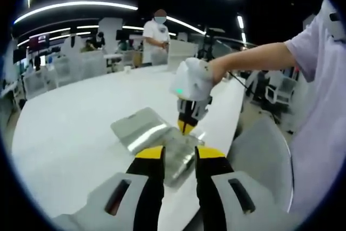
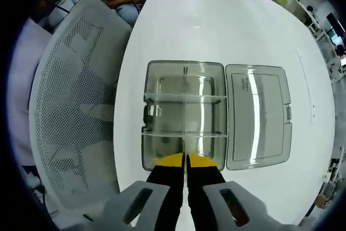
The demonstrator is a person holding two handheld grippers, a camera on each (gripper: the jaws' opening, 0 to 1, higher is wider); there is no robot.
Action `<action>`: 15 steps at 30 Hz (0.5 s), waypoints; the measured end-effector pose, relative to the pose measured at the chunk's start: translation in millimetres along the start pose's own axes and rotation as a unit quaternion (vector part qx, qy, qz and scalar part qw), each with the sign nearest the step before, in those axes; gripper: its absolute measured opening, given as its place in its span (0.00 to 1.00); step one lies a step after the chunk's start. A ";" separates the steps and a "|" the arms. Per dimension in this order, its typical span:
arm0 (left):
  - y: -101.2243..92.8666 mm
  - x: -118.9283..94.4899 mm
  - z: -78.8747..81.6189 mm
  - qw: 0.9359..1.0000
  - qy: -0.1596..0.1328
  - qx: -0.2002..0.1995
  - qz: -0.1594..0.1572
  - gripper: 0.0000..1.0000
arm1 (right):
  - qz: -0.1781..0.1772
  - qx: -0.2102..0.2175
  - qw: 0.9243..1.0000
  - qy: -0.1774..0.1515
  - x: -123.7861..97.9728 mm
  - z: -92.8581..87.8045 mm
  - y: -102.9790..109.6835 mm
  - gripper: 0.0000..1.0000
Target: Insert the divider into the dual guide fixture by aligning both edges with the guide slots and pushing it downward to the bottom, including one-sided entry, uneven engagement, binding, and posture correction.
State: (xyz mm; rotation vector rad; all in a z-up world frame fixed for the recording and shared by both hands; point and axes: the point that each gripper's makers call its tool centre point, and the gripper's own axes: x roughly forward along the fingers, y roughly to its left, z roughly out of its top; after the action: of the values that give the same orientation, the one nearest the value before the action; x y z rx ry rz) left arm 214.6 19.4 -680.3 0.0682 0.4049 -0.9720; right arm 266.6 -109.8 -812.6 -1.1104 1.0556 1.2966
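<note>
While the right fingers (image 2: 186, 160) pinch an upright clear divider (image 2: 185, 128), its length runs away along the box (image 2: 184, 114).

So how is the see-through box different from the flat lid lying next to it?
The box is deep, while the lid lies flat and shallow. The box has thin clear dividers crossing inside it; the lid has none, only a plain panel. The right gripper hovers over the box's near edge, not over the lid. Both are clear plastic with rounded corners, and they sit side by side on the white table.
</note>
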 end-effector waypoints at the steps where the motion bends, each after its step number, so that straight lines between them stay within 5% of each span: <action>1: 0.1 0.0 0.0 1.000 0.000 0.000 0.000 0.20 | 0.002 0.004 1.000 -0.001 0.8 -0.4 0.1 0.00; 15: 1.0 3.6 -0.5 1.000 -0.003 -0.004 -0.002 0.20 | 0.011 0.032 0.999 -0.007 -3.7 2.1 0.7 0.00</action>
State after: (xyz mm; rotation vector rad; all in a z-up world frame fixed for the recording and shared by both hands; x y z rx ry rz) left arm 217.0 17.3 -682.2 0.0581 0.4036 -0.9744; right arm 265.7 -108.5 -808.6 -1.0432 1.0945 1.2764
